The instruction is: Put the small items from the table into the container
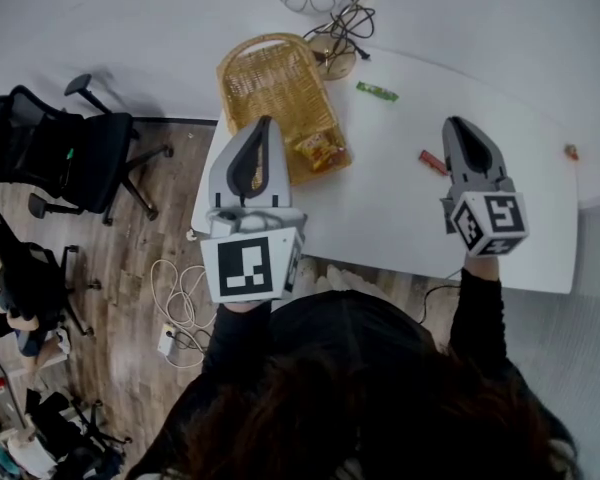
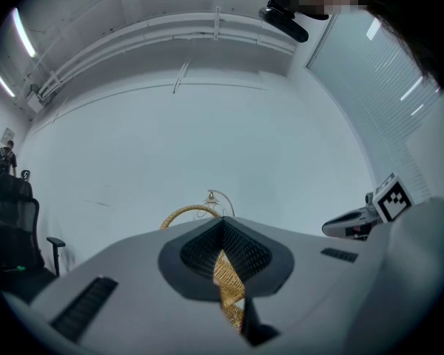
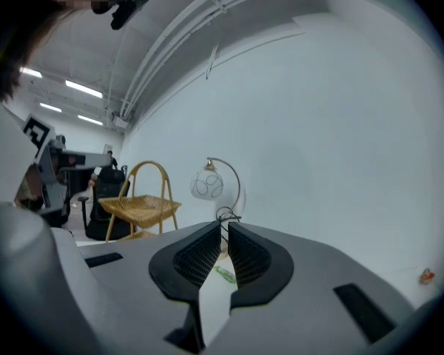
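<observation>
Ahead of the right claw, jaws pressed together on nothing, its own view shows a green packet through the slit below the tips, and an orange bit far to its right. Only the head view shows the red packet on the table just left of that claw. Beneath the left claw, likewise closed and empty, sits the wicker basket holding a snack packet. Its own view catches only the basket's handle and some weave.
</observation>
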`<state>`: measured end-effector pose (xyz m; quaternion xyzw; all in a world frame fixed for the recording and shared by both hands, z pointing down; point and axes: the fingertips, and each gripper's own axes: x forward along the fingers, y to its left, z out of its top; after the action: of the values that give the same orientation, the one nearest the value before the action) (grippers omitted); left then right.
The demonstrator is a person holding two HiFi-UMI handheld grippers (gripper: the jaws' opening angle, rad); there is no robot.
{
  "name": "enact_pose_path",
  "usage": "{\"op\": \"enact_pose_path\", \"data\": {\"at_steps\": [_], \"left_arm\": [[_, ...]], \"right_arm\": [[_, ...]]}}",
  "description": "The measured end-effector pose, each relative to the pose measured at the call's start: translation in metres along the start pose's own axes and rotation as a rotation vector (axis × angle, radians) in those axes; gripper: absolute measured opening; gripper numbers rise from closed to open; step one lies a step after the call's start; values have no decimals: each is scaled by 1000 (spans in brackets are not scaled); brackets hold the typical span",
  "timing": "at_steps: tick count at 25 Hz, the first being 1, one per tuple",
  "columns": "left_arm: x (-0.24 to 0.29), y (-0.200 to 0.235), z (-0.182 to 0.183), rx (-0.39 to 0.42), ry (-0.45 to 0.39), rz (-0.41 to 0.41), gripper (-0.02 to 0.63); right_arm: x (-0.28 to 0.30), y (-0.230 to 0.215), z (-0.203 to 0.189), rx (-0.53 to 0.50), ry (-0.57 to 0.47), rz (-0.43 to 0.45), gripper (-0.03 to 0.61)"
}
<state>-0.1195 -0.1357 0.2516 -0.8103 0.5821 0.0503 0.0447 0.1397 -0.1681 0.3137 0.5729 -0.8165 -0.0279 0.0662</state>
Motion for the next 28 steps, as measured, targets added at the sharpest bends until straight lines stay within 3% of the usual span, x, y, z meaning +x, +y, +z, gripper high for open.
{"op": "enact_pose_path", "data": {"at_steps": [7,11,16,23,28], "left_arm": [[-1,4,0,-2,0,19,3],[-1,5,-2,-5,11,18,2],[-3,6,-3,-2,15,22,2],[-3,11,-4,-3,22,28,3],[-5,13,-1,-4,14,29,2]], "right_arm": [[1,-54,-89,-33,137,-87,39],[3,-66,-153,22,308,-39,175],[-1,-65,-221,23,510,32,253],[-1,-74,-266,38,648,46,259],[-1,-68,-279,59,669,77,248]]}}
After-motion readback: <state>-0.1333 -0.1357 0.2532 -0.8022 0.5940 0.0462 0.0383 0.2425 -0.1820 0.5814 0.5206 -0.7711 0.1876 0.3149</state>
